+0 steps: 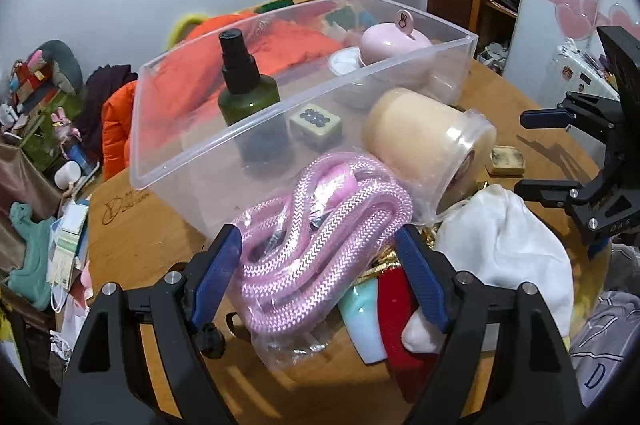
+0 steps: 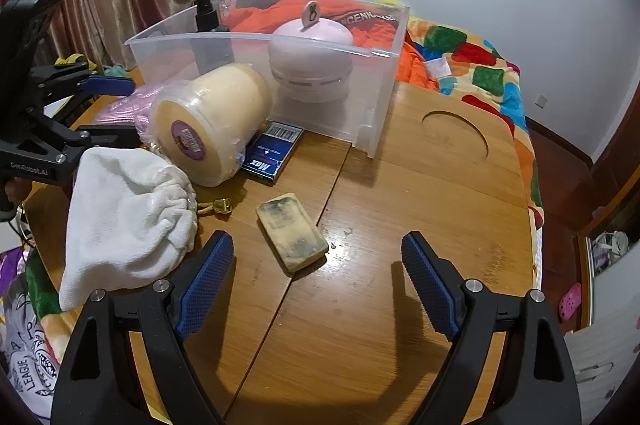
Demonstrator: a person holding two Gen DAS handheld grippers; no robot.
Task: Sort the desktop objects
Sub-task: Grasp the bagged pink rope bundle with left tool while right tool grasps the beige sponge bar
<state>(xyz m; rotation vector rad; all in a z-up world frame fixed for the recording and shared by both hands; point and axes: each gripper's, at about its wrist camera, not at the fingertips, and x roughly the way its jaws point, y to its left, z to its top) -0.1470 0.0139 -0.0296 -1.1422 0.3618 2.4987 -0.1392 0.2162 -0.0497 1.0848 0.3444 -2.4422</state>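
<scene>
A clear plastic bin (image 1: 240, 141) (image 2: 376, 97) stands on the wooden table. It holds a green spray bottle (image 1: 246, 93), a die (image 1: 316, 127) and a pink round gadget (image 1: 394, 43) (image 2: 310, 59). My left gripper (image 1: 320, 265) is open, its jaws on either side of a bagged pink rope (image 1: 316, 241), not closed on it. A cream jar (image 1: 430, 141) (image 2: 212, 123) lies on its side beside the bin. My right gripper (image 2: 318, 279) is open and empty above the table, just behind a worn yellow eraser (image 2: 292, 231).
A white cloth (image 2: 124, 213) (image 1: 508, 245) lies left of the eraser, with a small gold clip (image 2: 218, 207) next to it. A blue box (image 2: 274, 153) lies by the jar. Red and pale blue items (image 1: 380, 317) lie under the cloth. An orange jacket (image 1: 256, 65) lies behind the bin.
</scene>
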